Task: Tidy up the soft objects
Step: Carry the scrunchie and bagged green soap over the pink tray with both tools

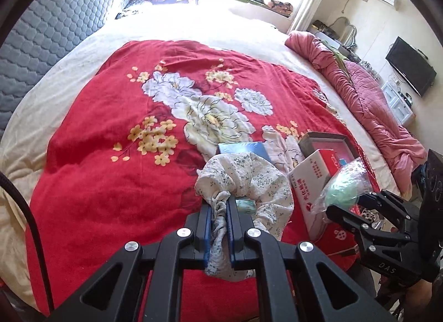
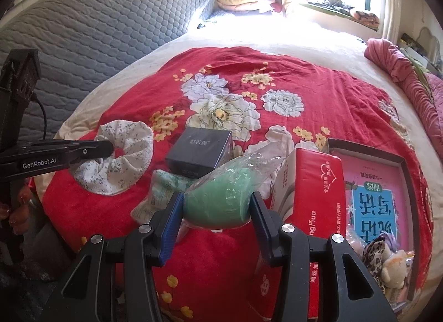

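A white floral fabric scrunchie [image 1: 249, 180] hangs lifted over the red flowered bedspread [image 1: 110, 172], with my left gripper [image 1: 220, 205] shut on a bunched part of its cloth. From the right wrist view the same scrunchie [image 2: 124, 161] shows as a ring at the tip of the left gripper [image 2: 106, 147]. My right gripper [image 2: 217, 205] is shut on a green soft object wrapped in clear plastic [image 2: 218, 202]; its blue pads press both sides. That green bundle [image 1: 346, 186] and the right gripper [image 1: 346, 211] appear at the right in the left wrist view.
A dark box [image 2: 199, 153], a pale green packet [image 2: 163, 186], a red-and-white tissue pack [image 2: 313, 197] and an open box with a pink book [image 2: 379, 191] lie on the bedspread. Small plush items [image 2: 387, 261] sit at lower right. A grey quilted headboard [image 2: 97, 31] stands left; pink bedding [image 1: 368, 103] lies right.
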`<state>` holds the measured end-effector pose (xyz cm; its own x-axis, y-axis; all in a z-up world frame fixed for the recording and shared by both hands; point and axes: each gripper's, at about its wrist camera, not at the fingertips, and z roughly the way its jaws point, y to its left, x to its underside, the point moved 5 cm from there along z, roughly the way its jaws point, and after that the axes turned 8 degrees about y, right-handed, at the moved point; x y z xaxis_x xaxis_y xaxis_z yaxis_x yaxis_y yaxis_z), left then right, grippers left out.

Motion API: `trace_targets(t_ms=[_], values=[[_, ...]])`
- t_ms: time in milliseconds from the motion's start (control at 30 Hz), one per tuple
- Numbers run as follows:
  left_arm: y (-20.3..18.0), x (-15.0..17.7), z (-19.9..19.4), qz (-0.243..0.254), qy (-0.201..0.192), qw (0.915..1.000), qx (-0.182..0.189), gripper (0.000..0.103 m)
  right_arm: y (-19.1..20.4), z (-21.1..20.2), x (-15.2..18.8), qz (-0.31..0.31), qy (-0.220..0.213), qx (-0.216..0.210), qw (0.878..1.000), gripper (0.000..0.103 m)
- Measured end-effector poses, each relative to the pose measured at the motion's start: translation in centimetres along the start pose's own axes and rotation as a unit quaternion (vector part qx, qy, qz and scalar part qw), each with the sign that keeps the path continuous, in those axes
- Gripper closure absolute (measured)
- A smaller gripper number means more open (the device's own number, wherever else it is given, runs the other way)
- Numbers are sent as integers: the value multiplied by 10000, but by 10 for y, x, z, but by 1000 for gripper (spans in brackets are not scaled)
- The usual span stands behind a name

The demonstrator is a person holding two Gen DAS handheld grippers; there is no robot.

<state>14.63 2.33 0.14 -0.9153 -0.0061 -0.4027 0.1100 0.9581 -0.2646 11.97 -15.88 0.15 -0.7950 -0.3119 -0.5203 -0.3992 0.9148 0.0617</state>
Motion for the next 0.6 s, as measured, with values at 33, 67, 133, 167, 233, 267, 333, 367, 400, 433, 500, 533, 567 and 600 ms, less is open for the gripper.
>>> trace_targets(t_ms=[33,67,133,167,233,267,333,367,400,433,500,533,567,600], values=[[-7,-2,-4,62,-49,10000,15,94,-1,-5,0,15,-48,6,10000,53],[-13,-4,-7,126,-82,9999,17,94,-3,-9,0,32,-90,4,10000,53],[-28,-6,-12,271,-119,9996,42,94,-7,-17,0,66,-168,47,9998,53],[-35,-8,-15,323,-143,9994,66,94,-10,-22,1,81,-199,64,9997,53],[-49,-10,-19,426,-173,9988,139,94,-15,-31,3,97,-270,139,9995,53],[-56,-10,-22,477,-206,9985,165,94,-18,-35,3,105,-304,179,9993,53],[-70,-11,-25,613,-222,9977,182,94,-25,-45,5,148,-356,214,9990,53],[-77,-12,-27,660,-254,9973,195,94,-28,-49,6,188,-388,239,9988,53],[-83,-13,-28,708,-266,9969,214,94,-32,-53,7,217,-426,243,9986,53],[-88,-13,-28,751,-256,9966,221,94,-35,-58,7,252,-468,252,9983,53],[-98,-14,-28,824,-248,9960,230,94,-42,-64,9,322,-502,267,9979,53],[-103,-14,-29,859,-254,9957,244,94,-44,-67,9,355,-529,278,9976,53],[-108,-14,-29,903,-263,9953,240,94,-47,-70,10,388,-559,296,9972,53],[-113,-14,-30,948,-255,9949,237,94,-50,-73,10,417,-571,298,9971,53]])
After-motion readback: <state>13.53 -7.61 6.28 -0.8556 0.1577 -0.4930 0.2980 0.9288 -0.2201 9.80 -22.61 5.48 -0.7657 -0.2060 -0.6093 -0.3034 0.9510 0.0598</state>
